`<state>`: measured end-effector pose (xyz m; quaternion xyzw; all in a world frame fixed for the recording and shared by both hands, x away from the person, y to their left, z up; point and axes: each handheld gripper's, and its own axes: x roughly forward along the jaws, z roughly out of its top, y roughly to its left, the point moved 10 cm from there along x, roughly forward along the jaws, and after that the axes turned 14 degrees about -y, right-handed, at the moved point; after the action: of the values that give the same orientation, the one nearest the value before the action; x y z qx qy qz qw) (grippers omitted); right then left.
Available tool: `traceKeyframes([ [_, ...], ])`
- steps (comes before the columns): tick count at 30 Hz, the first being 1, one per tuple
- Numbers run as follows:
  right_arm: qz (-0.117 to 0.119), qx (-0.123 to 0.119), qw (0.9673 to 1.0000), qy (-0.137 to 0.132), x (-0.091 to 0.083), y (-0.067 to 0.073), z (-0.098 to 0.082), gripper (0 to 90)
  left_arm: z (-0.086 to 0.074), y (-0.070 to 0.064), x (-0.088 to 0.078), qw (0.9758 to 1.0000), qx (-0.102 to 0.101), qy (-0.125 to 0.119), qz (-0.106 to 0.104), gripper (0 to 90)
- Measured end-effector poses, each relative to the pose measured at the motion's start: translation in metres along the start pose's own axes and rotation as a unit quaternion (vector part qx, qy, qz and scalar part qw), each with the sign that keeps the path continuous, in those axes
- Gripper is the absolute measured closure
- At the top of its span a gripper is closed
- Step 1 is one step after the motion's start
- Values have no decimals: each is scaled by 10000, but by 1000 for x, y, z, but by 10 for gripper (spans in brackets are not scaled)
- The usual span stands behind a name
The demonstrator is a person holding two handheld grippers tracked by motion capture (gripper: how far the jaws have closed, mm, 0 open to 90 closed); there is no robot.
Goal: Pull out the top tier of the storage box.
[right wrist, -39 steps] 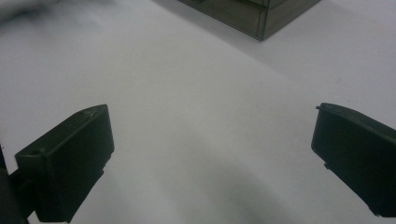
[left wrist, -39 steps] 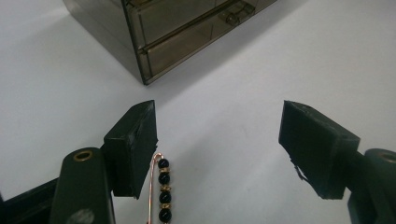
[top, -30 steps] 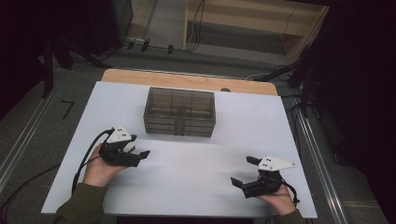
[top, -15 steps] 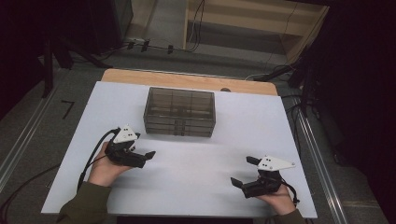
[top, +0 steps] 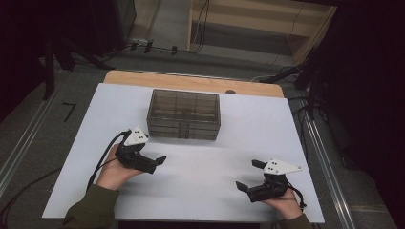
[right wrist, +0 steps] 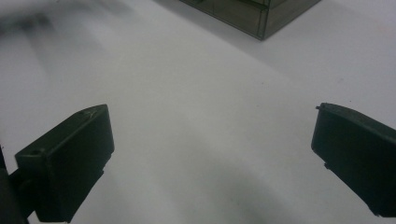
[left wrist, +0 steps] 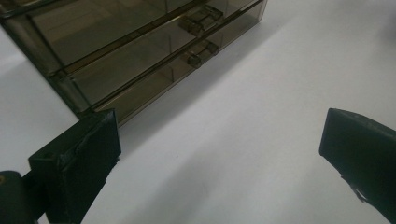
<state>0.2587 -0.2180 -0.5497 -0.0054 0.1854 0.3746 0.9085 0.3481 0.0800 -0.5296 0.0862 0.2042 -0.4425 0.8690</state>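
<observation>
While the right hand-held gripper point(top: 250, 175) rests unmoved at the lower right of the high view, jaws spread and empty over the white surface point(top: 200, 186), the left hand-held gripper point(top: 155, 155) has crept from the lower left toward the centre since a second ago. Its jaws have just been opening and now stand released, nothing between them. Just beyond it, at the upper middle, sits the smoky drawer box point(top: 184, 113), drawers shut, its small handles point(left wrist: 201, 52) facing the left gripper: likely an approach to pull one.
</observation>
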Motion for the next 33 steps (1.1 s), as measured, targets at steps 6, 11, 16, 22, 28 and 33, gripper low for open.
traceKeyframes([
  [6,-7,-2,10000,3,0,0,0,0,2,-5,7,10000,33,19,-59,0],
  [11,-4,-1,10000,2,0,0,0,0,5,-8,10,9999,9,-19,-125,0],
  [16,1,6,10000,1,0,0,0,0,8,-13,16,9998,16,-42,-189,0],
  [22,-4,9,10000,0,1,0,0,0,11,-17,19,9997,-18,-89,-246,1],
  [28,-12,1,10000,13,0,1,0,0,15,-19,24,9995,7,-111,-295,7],
  [33,-12,16,10000,-6,0,0,0,0,18,-21,27,9995,-23,-155,-291,10],
])
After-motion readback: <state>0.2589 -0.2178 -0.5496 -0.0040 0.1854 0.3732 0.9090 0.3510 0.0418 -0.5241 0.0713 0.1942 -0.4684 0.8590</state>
